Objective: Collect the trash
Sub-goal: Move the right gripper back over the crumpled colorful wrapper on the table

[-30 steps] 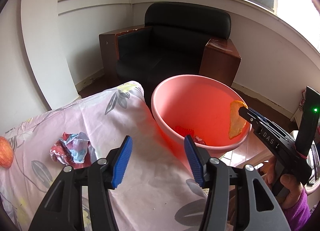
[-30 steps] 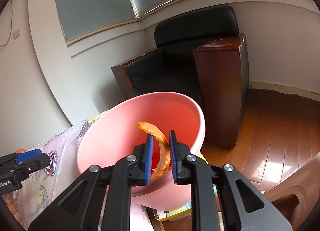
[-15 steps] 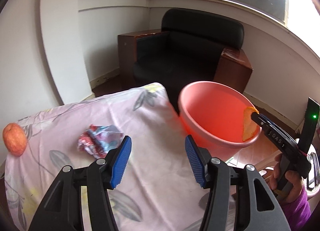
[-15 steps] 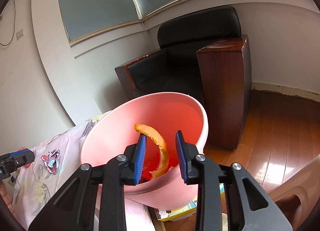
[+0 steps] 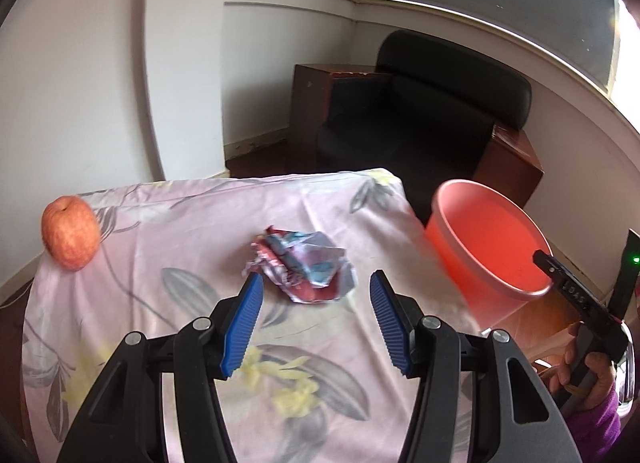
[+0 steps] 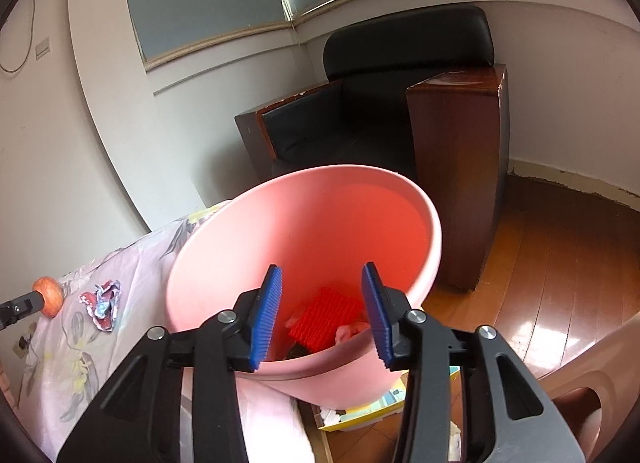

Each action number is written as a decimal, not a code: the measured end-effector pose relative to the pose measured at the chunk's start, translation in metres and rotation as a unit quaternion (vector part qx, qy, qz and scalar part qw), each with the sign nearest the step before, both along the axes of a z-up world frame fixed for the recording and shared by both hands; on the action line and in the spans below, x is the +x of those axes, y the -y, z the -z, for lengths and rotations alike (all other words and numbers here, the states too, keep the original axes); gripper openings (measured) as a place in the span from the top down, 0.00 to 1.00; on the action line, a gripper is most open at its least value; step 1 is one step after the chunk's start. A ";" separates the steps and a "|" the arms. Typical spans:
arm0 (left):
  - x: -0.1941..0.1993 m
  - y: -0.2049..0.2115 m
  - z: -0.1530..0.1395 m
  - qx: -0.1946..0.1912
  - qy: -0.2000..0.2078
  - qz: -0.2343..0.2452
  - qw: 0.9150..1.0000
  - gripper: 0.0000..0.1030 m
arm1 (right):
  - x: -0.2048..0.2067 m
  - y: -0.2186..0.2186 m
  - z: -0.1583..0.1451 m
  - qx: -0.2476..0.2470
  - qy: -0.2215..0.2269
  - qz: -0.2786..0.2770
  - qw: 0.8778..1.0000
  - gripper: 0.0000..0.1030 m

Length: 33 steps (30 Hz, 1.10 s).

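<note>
A crumpled red, white and blue wrapper [image 5: 304, 269] lies on the floral cloth of the table [image 5: 200, 343]; the wrapper [image 6: 102, 305] also shows in the right wrist view. My left gripper [image 5: 316, 317] hovers open just short of it, nothing between its blue pads. A pink bucket [image 6: 312, 223] stands beside the table's right edge, also seen as the bucket [image 5: 488, 247] in the left wrist view. My right gripper [image 6: 322, 313] hangs over the bucket's near rim, its jaws opening and empty. Red trash [image 6: 324, 317] lies at the bucket's bottom.
An apple [image 5: 70, 233] sits at the table's far left corner. A black armchair [image 5: 420, 123] with wooden sides stands behind the bucket. A box with papers [image 6: 360, 411] lies on the wooden floor [image 6: 560, 263] under the bucket. A hand in a purple sleeve [image 5: 592, 427] holds the right gripper.
The right gripper's jaws spread and the orange peel dropped from between them, out of sight. My left gripper swung left from the bucket until the wrapper lay right in front of its pads.
</note>
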<state>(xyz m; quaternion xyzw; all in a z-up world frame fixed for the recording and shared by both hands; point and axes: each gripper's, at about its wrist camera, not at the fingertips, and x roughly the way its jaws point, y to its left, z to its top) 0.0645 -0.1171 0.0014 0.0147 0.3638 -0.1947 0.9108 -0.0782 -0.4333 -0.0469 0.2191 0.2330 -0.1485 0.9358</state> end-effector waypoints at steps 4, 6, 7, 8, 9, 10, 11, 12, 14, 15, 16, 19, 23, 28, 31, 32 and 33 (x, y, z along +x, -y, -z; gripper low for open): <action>0.004 -0.022 0.001 -0.008 0.004 -0.019 1.000 0.47 | -0.004 -0.011 -0.015 -0.006 0.017 -0.006 1.000 0.59; 0.006 -0.030 0.002 -0.009 0.006 -0.028 1.000 0.47 | -0.005 -0.019 -0.020 -0.009 0.022 -0.016 1.000 0.59; 0.006 -0.037 0.003 -0.008 0.009 -0.034 0.999 0.47 | -0.005 -0.023 -0.022 -0.008 0.022 -0.022 0.999 0.59; 0.007 -0.043 0.003 -0.008 0.011 -0.040 0.999 0.47 | -0.004 -0.027 -0.023 -0.005 0.023 -0.027 0.999 0.59; 0.008 -0.047 0.004 -0.007 0.012 -0.044 0.999 0.47 | -0.003 -0.031 -0.023 0.003 0.022 -0.034 0.999 0.59; 0.008 -0.054 0.005 -0.007 0.012 -0.050 0.999 0.47 | -0.002 -0.033 -0.023 0.013 0.021 -0.040 0.999 0.59; 0.008 -0.061 0.007 -0.007 0.011 -0.055 0.998 0.47 | 0.000 -0.034 -0.023 0.023 0.019 -0.047 0.998 0.59; 0.009 -0.068 0.010 -0.008 0.009 -0.062 0.998 0.47 | 0.002 -0.037 -0.023 0.037 0.016 -0.056 0.998 0.59; 0.009 -0.079 0.015 -0.010 0.003 -0.069 0.998 0.47 | 0.006 -0.044 -0.022 0.053 0.015 -0.069 0.996 0.59; 0.010 -0.083 0.018 -0.011 0.000 -0.071 0.997 0.47 | 0.009 -0.049 -0.022 0.060 0.013 -0.078 0.995 0.59; 0.010 -0.089 0.021 -0.015 -0.005 -0.075 0.997 0.47 | 0.012 -0.054 -0.023 0.065 0.010 -0.087 0.994 0.59; 0.010 -0.100 0.028 -0.022 -0.013 -0.079 0.997 0.47 | 0.025 -0.072 -0.023 0.080 0.000 -0.120 0.990 0.59; 0.009 -0.112 0.034 -0.033 -0.019 -0.080 0.996 0.47 | 0.046 -0.099 -0.026 0.095 -0.015 -0.161 0.982 0.59; 0.006 -0.129 0.043 -0.039 -0.032 -0.085 0.995 0.47 | 0.077 -0.127 -0.028 0.107 -0.034 -0.196 0.974 0.59; 0.006 -0.138 0.049 -0.046 -0.044 -0.093 0.994 0.47 | 0.097 -0.143 -0.026 0.110 -0.051 -0.209 0.970 0.59; 0.007 -0.142 0.051 -0.052 -0.051 -0.096 0.993 0.47 | 0.106 -0.149 -0.024 0.111 -0.061 -0.213 0.969 0.59; 0.007 -0.145 0.052 -0.059 -0.054 -0.100 0.992 0.47 | 0.113 -0.154 -0.021 0.113 -0.069 -0.217 0.967 0.59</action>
